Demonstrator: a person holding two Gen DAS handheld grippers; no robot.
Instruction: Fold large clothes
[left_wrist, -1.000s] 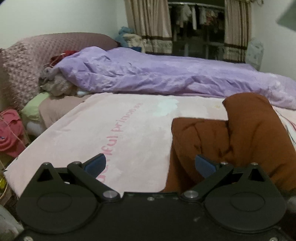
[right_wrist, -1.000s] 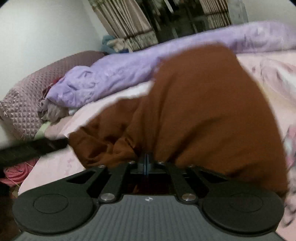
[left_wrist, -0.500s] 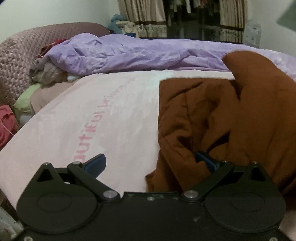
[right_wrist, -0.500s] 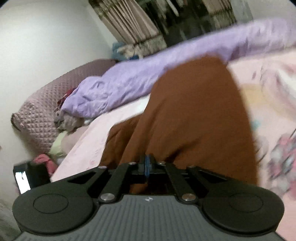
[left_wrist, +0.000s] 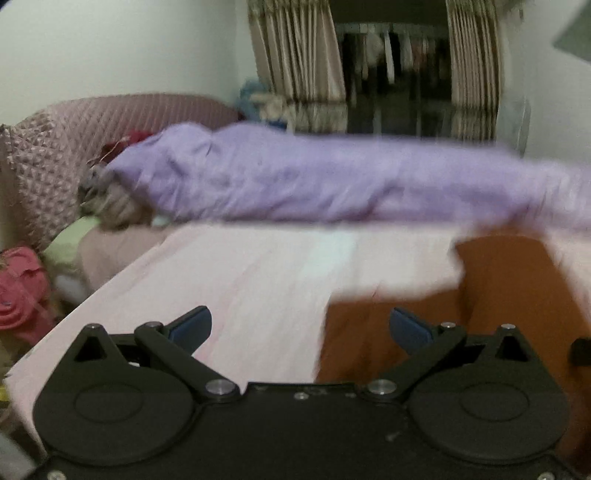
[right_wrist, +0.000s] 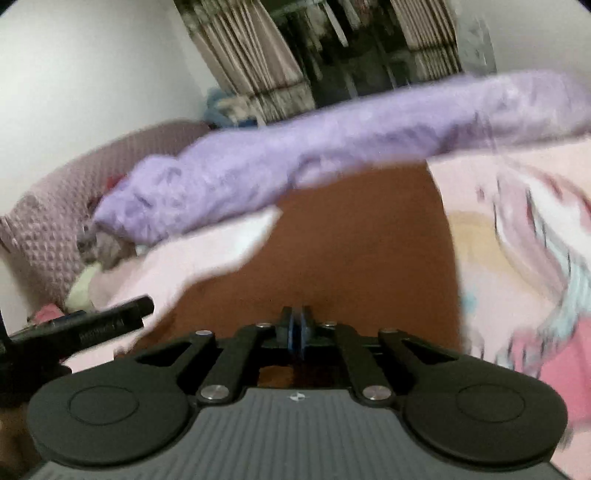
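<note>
Purple quilt (left_wrist: 332, 181) across bed's far side

No text can be read in either view. The pink sheet (left_wrist: 258, 280) is too blurred for any letters. A black bar (right_wrist: 92, 325) at the left of the right wrist view carries faint marks, but they are not legible.

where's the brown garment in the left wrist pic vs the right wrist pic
Left wrist view: the brown garment lies at lower right on the pink sheet, behind the right-hand fingertip of the open left gripper.
Right wrist view: it fills the centre, running straight out from the right gripper, whose jaws are opening.
Shared landmark: the purple duvet across the back.
</note>
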